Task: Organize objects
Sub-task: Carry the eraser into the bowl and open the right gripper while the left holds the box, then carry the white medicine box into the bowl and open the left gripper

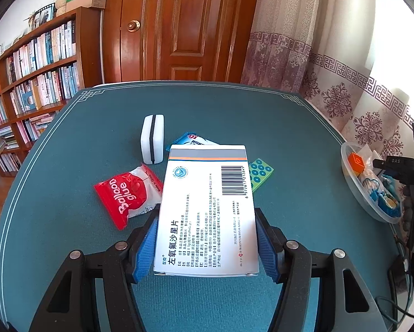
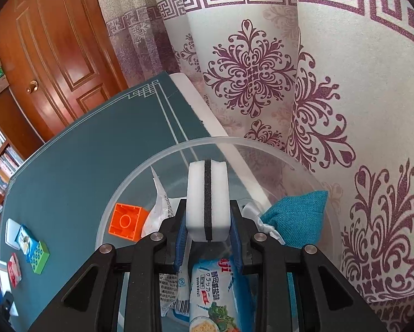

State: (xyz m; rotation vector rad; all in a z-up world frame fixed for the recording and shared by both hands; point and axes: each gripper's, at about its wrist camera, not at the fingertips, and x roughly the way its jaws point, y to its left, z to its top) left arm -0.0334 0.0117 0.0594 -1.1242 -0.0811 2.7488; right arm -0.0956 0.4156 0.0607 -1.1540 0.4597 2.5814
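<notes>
My left gripper (image 1: 207, 221) is shut on a white medicine box (image 1: 207, 210) with a barcode, held above the green table mat (image 1: 68, 249). My right gripper (image 2: 208, 215) is shut on a white sponge with a black stripe (image 2: 208, 199), held over the clear plastic bowl (image 2: 129, 182). The bowl holds an orange brick (image 2: 126, 221), a teal cloth pouch (image 2: 295, 218), a cracker packet (image 2: 212, 293) and a white wrapper (image 2: 159, 210). The bowl also shows in the left wrist view (image 1: 359, 193) at the mat's right edge.
On the mat lie a second white sponge (image 1: 152, 138), a red Balloon glue packet (image 1: 129, 193), a blue snack packet (image 1: 190, 139) and a green dotted block (image 1: 261, 173). A bookshelf (image 1: 32, 83), a wooden door (image 1: 184, 25) and a patterned curtain (image 2: 290, 83) surround the table.
</notes>
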